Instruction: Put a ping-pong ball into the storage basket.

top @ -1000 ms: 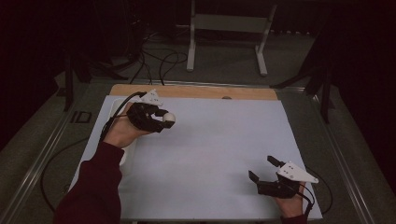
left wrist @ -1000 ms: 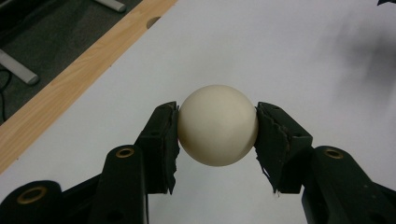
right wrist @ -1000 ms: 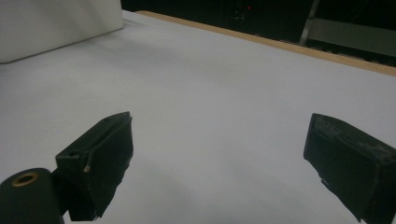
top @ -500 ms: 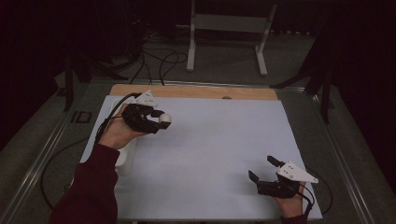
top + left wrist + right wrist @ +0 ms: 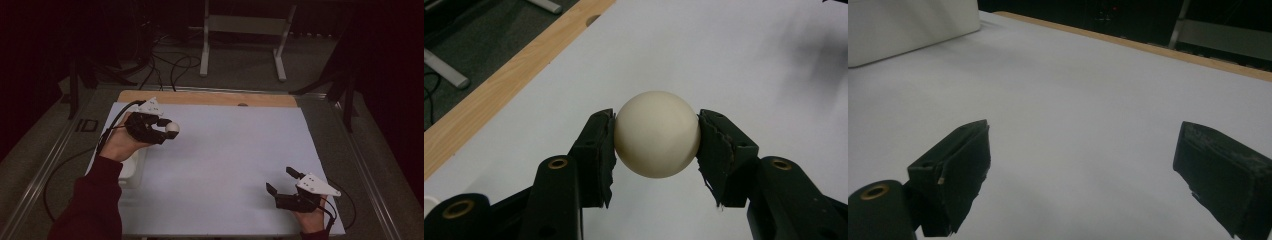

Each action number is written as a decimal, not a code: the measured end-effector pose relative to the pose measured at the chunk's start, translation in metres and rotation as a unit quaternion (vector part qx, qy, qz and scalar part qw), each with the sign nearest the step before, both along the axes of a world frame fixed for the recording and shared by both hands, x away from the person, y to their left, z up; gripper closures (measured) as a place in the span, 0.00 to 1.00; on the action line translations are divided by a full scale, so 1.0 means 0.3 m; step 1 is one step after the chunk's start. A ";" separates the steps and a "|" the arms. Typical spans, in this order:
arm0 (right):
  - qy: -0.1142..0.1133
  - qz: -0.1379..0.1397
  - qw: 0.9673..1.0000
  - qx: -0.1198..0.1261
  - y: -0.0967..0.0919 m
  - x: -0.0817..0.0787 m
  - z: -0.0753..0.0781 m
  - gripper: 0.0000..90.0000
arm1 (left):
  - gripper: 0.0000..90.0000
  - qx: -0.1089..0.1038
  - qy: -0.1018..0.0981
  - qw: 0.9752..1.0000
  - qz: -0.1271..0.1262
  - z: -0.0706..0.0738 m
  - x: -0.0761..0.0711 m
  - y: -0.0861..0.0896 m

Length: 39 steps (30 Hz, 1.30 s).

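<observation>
A cream-white ball [image 5: 172,127] hangs above the left part of the white sheet [image 5: 240,150], with my left gripper [image 5: 169,130] shut on it. In the left gripper view the ball [image 5: 657,147] sits squarely between the two black pads [image 5: 599,145], which press on its sides. My right gripper [image 5: 279,179] rests low near the front right corner of the sheet. Its jaws stand wide apart, and in the right gripper view nothing lies between them [image 5: 1085,135] but bare white sheet.
A white box [image 5: 132,167] stands on the sheet under my left hand and shows again as a white box [image 5: 908,25] at the far left. A wooden strip [image 5: 210,98] borders the sheet's far edge. A black cable [image 5: 60,170] loops off the left side.
My left gripper has drifted slightly to the left with the ball still held. The right gripper has not moved.
</observation>
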State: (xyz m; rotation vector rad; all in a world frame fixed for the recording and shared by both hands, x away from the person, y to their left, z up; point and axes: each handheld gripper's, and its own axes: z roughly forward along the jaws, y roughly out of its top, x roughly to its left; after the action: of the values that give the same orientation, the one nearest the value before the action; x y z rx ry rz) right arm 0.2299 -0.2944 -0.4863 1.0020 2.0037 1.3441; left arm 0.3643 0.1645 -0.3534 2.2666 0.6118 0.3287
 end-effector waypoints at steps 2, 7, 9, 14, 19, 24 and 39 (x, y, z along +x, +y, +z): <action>0.000 0.000 1.000 0.000 0.000 0.000 0.000 0.09 | 0.57 0.000 0.001 1.000 0.002 0.000 -0.003 0.010; 0.001 0.000 1.000 0.001 0.001 0.000 -0.001 0.09 | 0.57 -0.003 0.001 1.000 0.007 0.000 -0.008 0.032; 0.001 0.000 1.000 0.000 0.001 0.001 -0.001 0.09 | 0.57 -0.002 0.002 1.000 0.007 0.000 -0.010 0.039; 0.001 0.001 1.000 0.001 0.002 0.001 -0.001 0.09 | 0.57 -0.002 0.001 1.000 0.009 0.002 -0.013 0.052; 0.001 0.000 1.000 0.000 0.001 0.001 -0.001 0.09 | 0.57 -0.003 -0.001 1.000 0.012 0.006 -0.018 0.072; 0.001 0.000 1.000 0.000 0.001 0.001 -0.001 0.09 | 0.57 -0.006 -0.002 1.000 0.016 0.007 -0.022 0.088; 0.001 -0.001 1.000 0.000 0.000 0.000 0.000 0.09 | 0.57 -0.013 -0.003 1.000 0.023 0.008 -0.037 0.132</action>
State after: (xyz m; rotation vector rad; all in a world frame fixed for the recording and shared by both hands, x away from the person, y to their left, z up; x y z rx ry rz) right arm 0.2297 -0.2945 -0.4864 1.0066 2.0032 1.3432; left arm 0.3531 0.2042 -0.3509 2.2295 0.6627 0.3479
